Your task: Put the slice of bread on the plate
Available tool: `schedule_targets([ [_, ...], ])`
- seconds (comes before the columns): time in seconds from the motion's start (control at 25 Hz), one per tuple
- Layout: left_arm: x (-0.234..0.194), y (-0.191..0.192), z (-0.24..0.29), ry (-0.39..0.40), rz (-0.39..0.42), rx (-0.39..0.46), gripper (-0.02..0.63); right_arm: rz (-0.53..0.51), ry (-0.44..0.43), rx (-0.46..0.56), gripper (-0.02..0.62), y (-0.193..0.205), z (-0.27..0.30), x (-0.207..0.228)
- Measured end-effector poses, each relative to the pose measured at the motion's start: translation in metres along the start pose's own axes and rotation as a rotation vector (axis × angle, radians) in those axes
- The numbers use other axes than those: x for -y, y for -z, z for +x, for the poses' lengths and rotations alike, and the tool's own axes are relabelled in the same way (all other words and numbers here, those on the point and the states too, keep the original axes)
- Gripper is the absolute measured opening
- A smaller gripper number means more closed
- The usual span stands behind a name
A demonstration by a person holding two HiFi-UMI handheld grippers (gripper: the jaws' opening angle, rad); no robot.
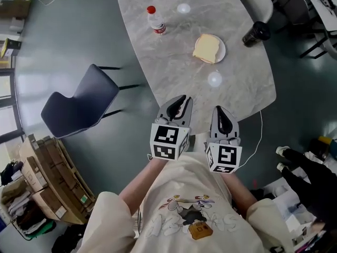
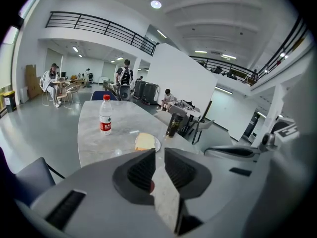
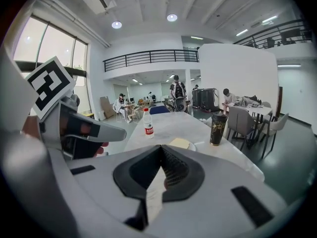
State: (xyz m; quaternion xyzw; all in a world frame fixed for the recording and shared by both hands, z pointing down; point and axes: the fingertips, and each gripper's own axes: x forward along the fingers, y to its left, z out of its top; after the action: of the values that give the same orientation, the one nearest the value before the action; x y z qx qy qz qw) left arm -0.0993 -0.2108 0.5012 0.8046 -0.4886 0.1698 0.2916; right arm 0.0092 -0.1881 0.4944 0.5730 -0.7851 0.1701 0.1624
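Slice of bread [image 1: 206,48] lying flat on the plate [image 1: 222,50], well ahead of both claws and slightly to the right of their line, on the marble table [image 1: 174,67]. Judged from this: placement done, only a clean retreat left.

To finish well: keep both claws away from the plate and leave the bread untouched. Check that the slice sits inside the rim; one edge appears to reach it on the left, though not beyond. Avoid the red-capped bottle [image 1: 156,21], far ahead and to the left, and the dark cup [image 1: 256,33], ahead and to the right of the plate. No reason seen for another reach.

Left gripper [image 1: 182,100]: clenched to a bare slit, nothing in it. Right gripper [image 1: 219,110]: clenched, tips meeting, empty.

Pose: both held close before the person's chest, side by side and just apart, at the table's near edge. Both aimed forward and slanting down toward the tabletop, marker cubes toward the head camera. Left set a little further forward than right. Dark chair [image 1: 79,103] well off to the left, clear of both.
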Motion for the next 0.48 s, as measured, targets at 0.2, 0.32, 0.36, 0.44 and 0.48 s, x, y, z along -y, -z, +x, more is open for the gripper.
schedule_targets([
  [0.2,0.001,0.016,-0.058,0.037,0.007,0.019,0.041,0.016,0.016,0.033,0.005,-0.002,-0.039,-0.04],
  [0.32,0.004,0.025,-0.08,0.063,0.024,0.038,0.041,0.015,0.024,0.07,0.005,-0.006,-0.054,-0.058],
  [0.36,0.005,0.029,-0.089,0.069,0.028,0.04,0.041,0.017,0.027,0.079,0.005,-0.006,-0.061,-0.064],
  [0.44,0.008,0.039,-0.107,0.081,0.03,0.041,0.041,0.032,0.034,0.089,0.005,-0.003,-0.075,-0.075],
  [0.48,0.009,0.043,-0.114,0.086,0.028,0.042,0.041,0.049,0.036,0.089,0.005,-0.002,-0.081,-0.081],
])
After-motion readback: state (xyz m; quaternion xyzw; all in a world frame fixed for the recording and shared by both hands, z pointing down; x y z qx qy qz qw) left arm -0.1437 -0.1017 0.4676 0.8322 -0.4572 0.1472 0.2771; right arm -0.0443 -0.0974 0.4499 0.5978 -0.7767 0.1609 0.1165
